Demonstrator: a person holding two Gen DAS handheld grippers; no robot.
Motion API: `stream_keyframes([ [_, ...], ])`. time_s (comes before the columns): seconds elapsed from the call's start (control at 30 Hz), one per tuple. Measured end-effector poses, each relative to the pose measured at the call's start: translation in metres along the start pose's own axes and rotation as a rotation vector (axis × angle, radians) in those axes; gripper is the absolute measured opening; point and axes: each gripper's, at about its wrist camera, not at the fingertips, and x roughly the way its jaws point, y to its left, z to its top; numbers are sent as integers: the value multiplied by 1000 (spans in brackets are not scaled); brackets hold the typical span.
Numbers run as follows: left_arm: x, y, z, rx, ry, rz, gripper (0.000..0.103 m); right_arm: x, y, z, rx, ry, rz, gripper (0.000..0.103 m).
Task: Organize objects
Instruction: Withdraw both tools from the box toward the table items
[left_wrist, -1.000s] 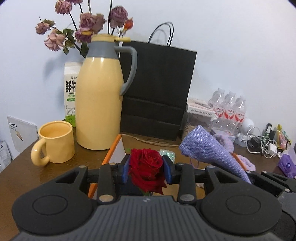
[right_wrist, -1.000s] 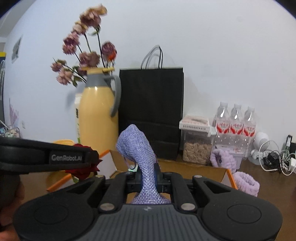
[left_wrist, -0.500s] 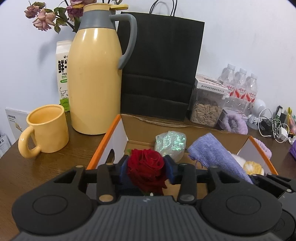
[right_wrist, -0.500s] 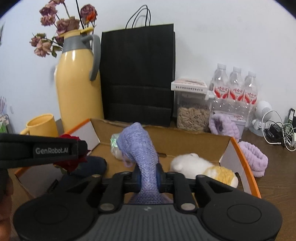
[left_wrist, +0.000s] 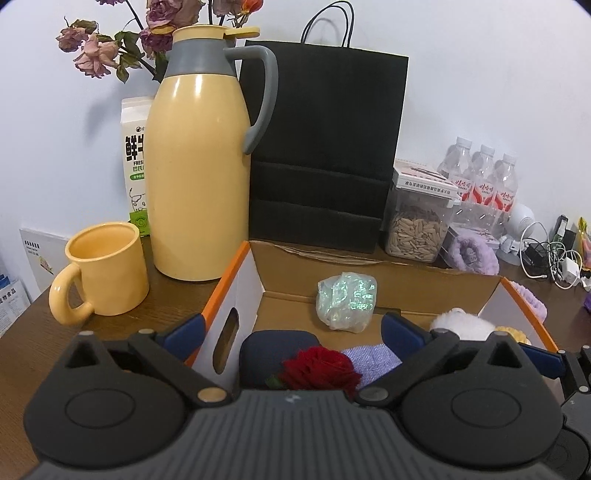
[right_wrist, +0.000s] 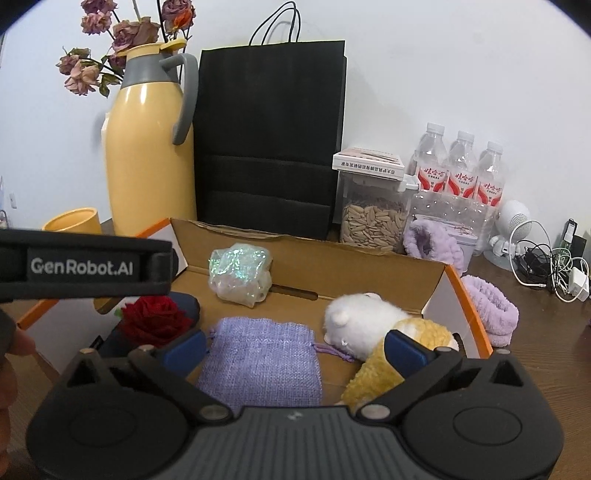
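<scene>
Left wrist view: left gripper (left_wrist: 291, 334) is seen with jaws opening, spread wide, nothing pressed between the pads. A red rose (left_wrist: 319, 371) lies loose between them, low in the cardboard box (left_wrist: 369, 267), on a dark blue pouch (left_wrist: 273, 350). A purple cloth bag (left_wrist: 373, 360) is touching the rose on its right. An iridescent wrapped bundle (left_wrist: 347, 301) sits farther in, against the far wall of the box. A yellow mug (left_wrist: 101, 271) and a yellow thermos jug (left_wrist: 199, 166) stand outside the box to the left, on the wooden table (left_wrist: 33, 332).

Right wrist view: right gripper (right_wrist: 293, 349) is likewise opening, jaws wide apart, pads clear of everything. The purple cloth bag (right_wrist: 260, 363) lies flat on the box floor between them. A white and yellow plush toy (right_wrist: 373, 326) is just right of the bag, partly behind the right finger. The rose (right_wrist: 153, 319) is seen left of the bag, under the left gripper's body. A black paper bag (right_wrist: 269, 136) stands behind the box; a jar of seeds (right_wrist: 373, 210) and water bottles (right_wrist: 458, 177) are to its right.
</scene>
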Motion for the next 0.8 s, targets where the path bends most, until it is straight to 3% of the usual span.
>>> stream_keyframes([
  [0.8,-54,4,-3,26,-62,-5,103,-63,-17,-5,-38,-85,-31,103],
])
